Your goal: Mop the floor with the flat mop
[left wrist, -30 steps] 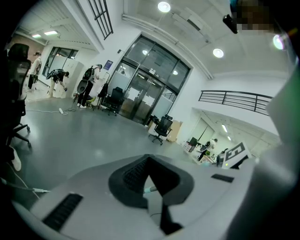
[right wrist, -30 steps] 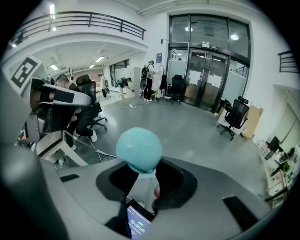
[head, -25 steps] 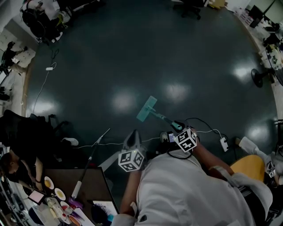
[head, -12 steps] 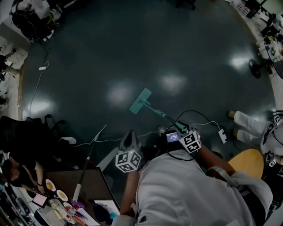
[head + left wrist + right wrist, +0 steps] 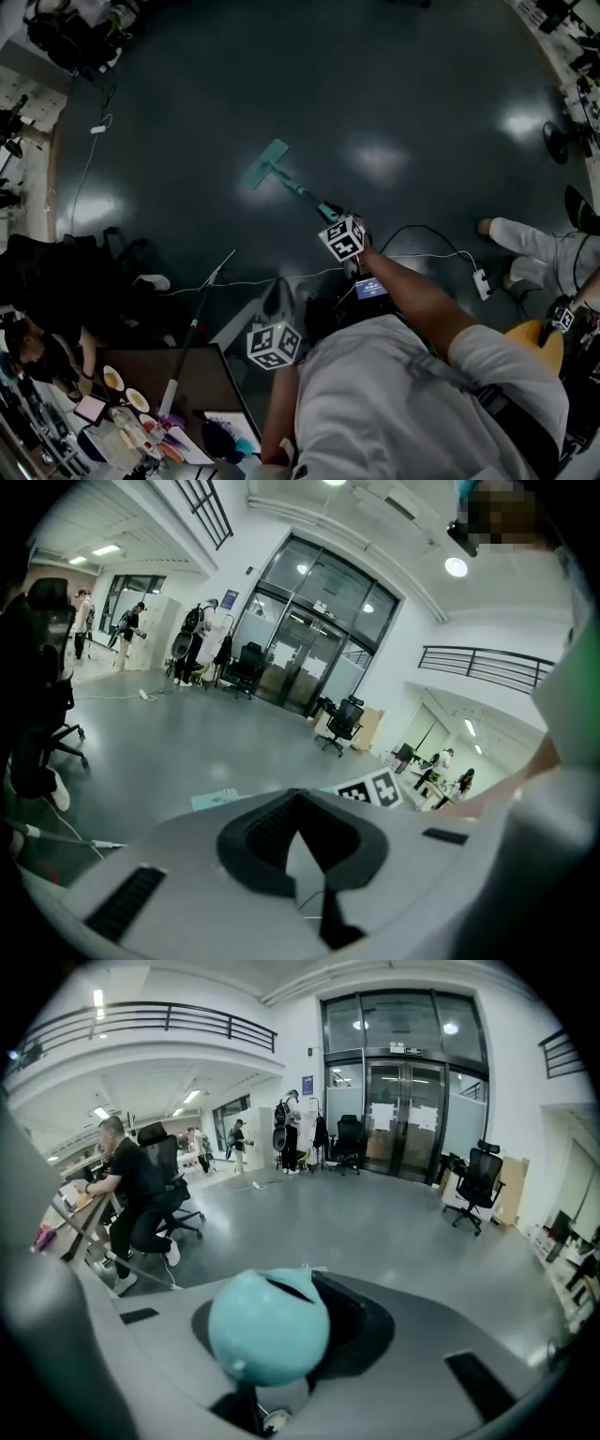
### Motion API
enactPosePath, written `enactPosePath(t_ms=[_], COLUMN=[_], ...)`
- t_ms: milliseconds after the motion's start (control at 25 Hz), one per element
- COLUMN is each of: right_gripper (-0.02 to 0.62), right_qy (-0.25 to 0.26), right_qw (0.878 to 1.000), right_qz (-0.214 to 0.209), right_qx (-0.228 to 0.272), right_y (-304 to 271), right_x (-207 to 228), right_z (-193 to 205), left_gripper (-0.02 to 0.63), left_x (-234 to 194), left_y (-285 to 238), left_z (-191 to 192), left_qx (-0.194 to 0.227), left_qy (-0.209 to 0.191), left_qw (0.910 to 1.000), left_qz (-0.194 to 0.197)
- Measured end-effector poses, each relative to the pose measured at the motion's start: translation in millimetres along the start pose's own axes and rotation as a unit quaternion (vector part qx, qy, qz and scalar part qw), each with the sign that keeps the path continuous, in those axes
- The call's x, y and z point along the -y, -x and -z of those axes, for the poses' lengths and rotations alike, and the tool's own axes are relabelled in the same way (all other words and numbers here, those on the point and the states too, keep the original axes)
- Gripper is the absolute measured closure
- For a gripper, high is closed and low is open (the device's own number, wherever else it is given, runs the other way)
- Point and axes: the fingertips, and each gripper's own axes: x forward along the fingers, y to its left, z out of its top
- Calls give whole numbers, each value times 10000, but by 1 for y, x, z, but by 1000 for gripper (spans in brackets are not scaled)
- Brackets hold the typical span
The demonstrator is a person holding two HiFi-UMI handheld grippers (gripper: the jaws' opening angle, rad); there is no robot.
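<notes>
The flat mop lies with its teal head [image 5: 265, 164] flat on the dark floor, and its thin handle [image 5: 298, 190] slants back toward me. My right gripper [image 5: 334, 221] is shut on the handle's top, the arm stretched forward. The handle's rounded teal end [image 5: 269, 1328] fills the right gripper view between the jaws. My left gripper [image 5: 281, 296] hangs close to my body, shut and holding nothing, well behind the mop. In the left gripper view [image 5: 298, 847] the mop head [image 5: 214, 799] shows on the floor beyond the shut jaws.
White and black cables cross the floor to a power strip [image 5: 481, 282] on the right. A seated person's legs [image 5: 525, 246] and a fan [image 5: 559, 142] are at the right. A dark table [image 5: 183, 382] with dishes, a white pole [image 5: 192, 336] and a person stand at lower left.
The right arm has stretched out and pushed the mop head forward and to the left across the floor. The left gripper has stayed near my body.
</notes>
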Motion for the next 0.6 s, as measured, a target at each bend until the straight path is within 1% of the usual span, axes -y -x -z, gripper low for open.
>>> enactPosePath(t_ms=[120, 200, 280, 400, 600], right_gripper=[480, 480, 480, 480, 480], right_qy=[-48, 17, 67, 13, -184], right_qw=[10000, 10000, 10000, 9998, 9982], right_qz=[52, 33, -2, -71, -134], right_qx=[24, -8, -62, -201, -556], right_y=[-29, -29, -15, 32, 149], right_x=[-1, -1, 0, 5, 18], right_z=[-18, -23, -17, 7, 72], left_gripper=[604, 604, 606, 604, 604], left_x=[-8, -11, -14, -14, 1], left_y=[5, 7, 7, 6, -4], left_z=[3, 2, -1, -7, -12], left_qx=[-19, 12, 45, 103, 122], left_qy=[7, 20, 39, 25, -67], left_qw=[10000, 9999, 9999, 9999, 9994], left_qz=[-97, -129, -121, -2, 313])
